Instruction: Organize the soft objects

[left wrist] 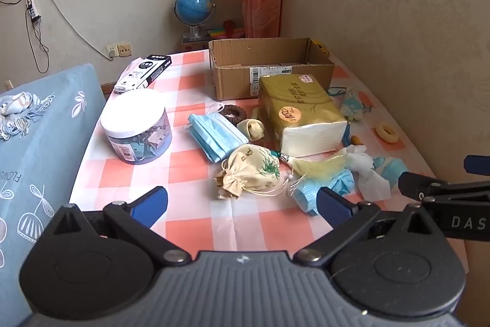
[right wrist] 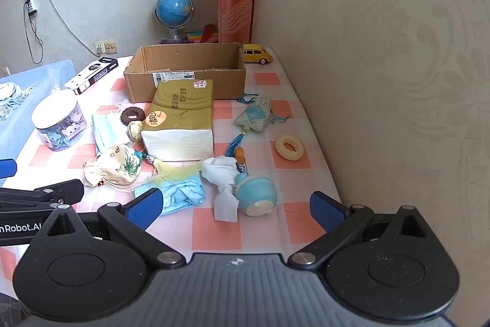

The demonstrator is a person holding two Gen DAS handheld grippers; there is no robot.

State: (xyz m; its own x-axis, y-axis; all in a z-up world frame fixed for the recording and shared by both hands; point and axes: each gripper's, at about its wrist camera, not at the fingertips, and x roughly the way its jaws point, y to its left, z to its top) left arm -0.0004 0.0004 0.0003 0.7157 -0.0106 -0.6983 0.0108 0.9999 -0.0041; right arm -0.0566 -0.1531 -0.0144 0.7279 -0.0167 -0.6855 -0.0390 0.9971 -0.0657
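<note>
Soft things lie scattered on the checked table [left wrist: 190,173]: a cream drawstring pouch [left wrist: 251,170] [right wrist: 114,166], a stack of blue face masks [left wrist: 214,134] [right wrist: 108,127], a tissue pack [left wrist: 301,112] [right wrist: 180,121], a crumpled blue mask [right wrist: 180,193], a white tissue [right wrist: 222,173], a blue sachet [right wrist: 255,115] and a brown hair tie [left wrist: 234,114]. An open cardboard box [left wrist: 269,66] [right wrist: 186,69] stands at the back. My left gripper [left wrist: 242,203] is open and empty before the pouch. My right gripper [right wrist: 235,207] is open and empty before a blue squishy pot [right wrist: 257,195].
A plastic jar of clips [left wrist: 136,131] and a black-and-white box [left wrist: 144,72] stand at the left. A yellow ring [right wrist: 288,147], a yellow toy car [right wrist: 257,53] and a globe [right wrist: 174,9] are further back. A wall [right wrist: 382,81] borders the right; a blue cushion [left wrist: 39,143] the left.
</note>
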